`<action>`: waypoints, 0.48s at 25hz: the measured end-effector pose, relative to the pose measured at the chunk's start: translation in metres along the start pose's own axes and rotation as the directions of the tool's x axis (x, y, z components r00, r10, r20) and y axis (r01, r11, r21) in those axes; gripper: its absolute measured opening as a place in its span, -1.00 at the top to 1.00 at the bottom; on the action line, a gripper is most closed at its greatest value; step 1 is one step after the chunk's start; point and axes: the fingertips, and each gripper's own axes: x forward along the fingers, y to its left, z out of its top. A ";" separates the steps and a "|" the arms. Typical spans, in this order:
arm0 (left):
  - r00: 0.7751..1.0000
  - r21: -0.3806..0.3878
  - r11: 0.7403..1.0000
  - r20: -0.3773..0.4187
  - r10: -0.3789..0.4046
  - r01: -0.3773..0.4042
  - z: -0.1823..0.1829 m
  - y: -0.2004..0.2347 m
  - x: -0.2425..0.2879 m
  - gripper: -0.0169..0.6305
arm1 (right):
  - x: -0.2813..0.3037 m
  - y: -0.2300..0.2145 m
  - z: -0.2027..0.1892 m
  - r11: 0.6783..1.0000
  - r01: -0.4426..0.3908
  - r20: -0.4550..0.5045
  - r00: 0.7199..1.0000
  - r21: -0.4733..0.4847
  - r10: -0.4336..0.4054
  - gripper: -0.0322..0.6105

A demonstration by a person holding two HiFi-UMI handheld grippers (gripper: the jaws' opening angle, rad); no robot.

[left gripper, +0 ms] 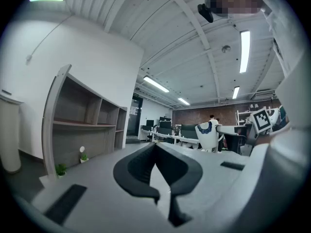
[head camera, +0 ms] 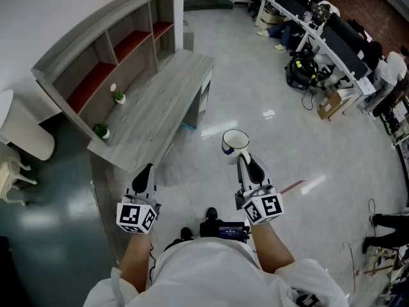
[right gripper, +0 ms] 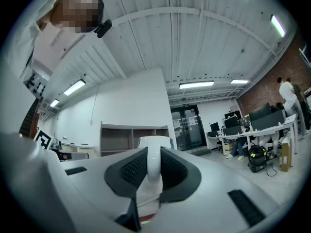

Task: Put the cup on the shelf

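Observation:
A white cup [head camera: 234, 144] with a dark blue mark hangs over the floor, held by its handle in my right gripper [head camera: 245, 159], which is shut on it. In the right gripper view the cup [right gripper: 152, 171] sits between the jaws, its handle pinched upright. My left gripper [head camera: 144, 173] is shut and holds nothing; its jaws meet in the left gripper view [left gripper: 160, 191]. The grey shelf unit [head camera: 105, 43] with red-backed compartments stands on a grey desk [head camera: 160, 107] ahead to the left. The shelf [right gripper: 131, 140] also shows far off beyond the cup.
Two small potted plants [head camera: 119, 96] [head camera: 101, 131] stand on the desk below the shelf. A white rounded chair [head camera: 22, 130] is at far left. Office desks with monitors [head camera: 332, 31], a black vacuum [head camera: 303, 69] and a cardboard box [head camera: 332, 104] fill the upper right.

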 end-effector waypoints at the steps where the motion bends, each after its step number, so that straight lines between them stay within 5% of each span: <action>1: 1.000 0.001 1.000 0.001 -0.003 0.003 -0.001 -0.001 -0.005 0.92 | -0.005 0.001 -0.002 1.000 0.001 0.001 1.000 0.005 -0.001 0.67; 12: 1.000 -0.005 1.000 0.020 0.001 -0.001 0.003 -0.053 -0.018 0.92 | -0.055 -0.019 0.022 0.998 -0.065 0.029 0.998 0.014 0.064 0.67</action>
